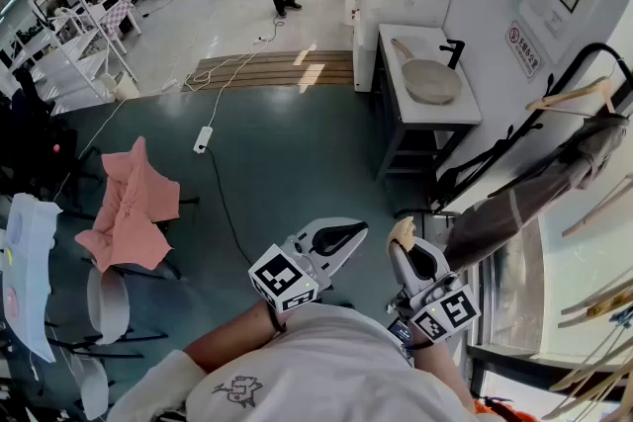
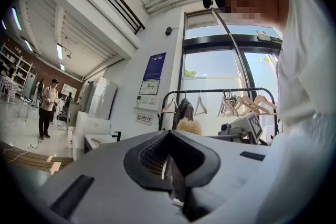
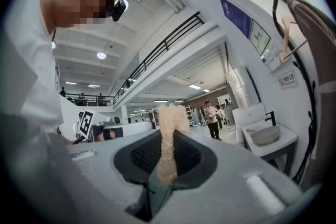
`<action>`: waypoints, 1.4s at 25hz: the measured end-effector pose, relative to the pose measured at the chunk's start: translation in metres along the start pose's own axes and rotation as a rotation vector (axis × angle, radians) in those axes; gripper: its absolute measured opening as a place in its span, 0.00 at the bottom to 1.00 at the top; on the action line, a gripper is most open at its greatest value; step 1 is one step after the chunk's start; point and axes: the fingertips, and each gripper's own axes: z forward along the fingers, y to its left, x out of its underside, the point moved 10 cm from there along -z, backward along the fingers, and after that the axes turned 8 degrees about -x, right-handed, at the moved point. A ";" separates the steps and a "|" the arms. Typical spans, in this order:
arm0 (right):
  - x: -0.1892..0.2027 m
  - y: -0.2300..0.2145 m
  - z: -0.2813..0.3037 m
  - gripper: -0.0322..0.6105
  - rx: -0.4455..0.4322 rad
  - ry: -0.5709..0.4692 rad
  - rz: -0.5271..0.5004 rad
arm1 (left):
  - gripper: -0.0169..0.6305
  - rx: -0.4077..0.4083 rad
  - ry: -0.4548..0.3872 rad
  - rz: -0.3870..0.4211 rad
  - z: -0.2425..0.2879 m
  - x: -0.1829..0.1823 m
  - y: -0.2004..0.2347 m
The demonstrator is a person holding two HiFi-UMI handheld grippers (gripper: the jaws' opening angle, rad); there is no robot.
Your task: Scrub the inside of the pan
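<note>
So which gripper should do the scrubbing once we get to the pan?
The right gripper. Its fingers are shut on the beige scrubber; the left gripper is shut and empty. The pan lies on the white counter ahead, far from both.

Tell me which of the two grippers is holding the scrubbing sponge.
The right gripper: a tan sponge is pinched between its jaws and sticks out past them. The left gripper is shut with nothing between its jaws.

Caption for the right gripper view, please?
Right claw shut on a tan sponge, pan waiting at the distant sink.
</note>
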 end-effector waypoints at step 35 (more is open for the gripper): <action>0.016 -0.059 0.284 0.14 -0.007 0.016 0.005 | 0.03 0.071 0.031 0.059 -0.003 -0.052 0.269</action>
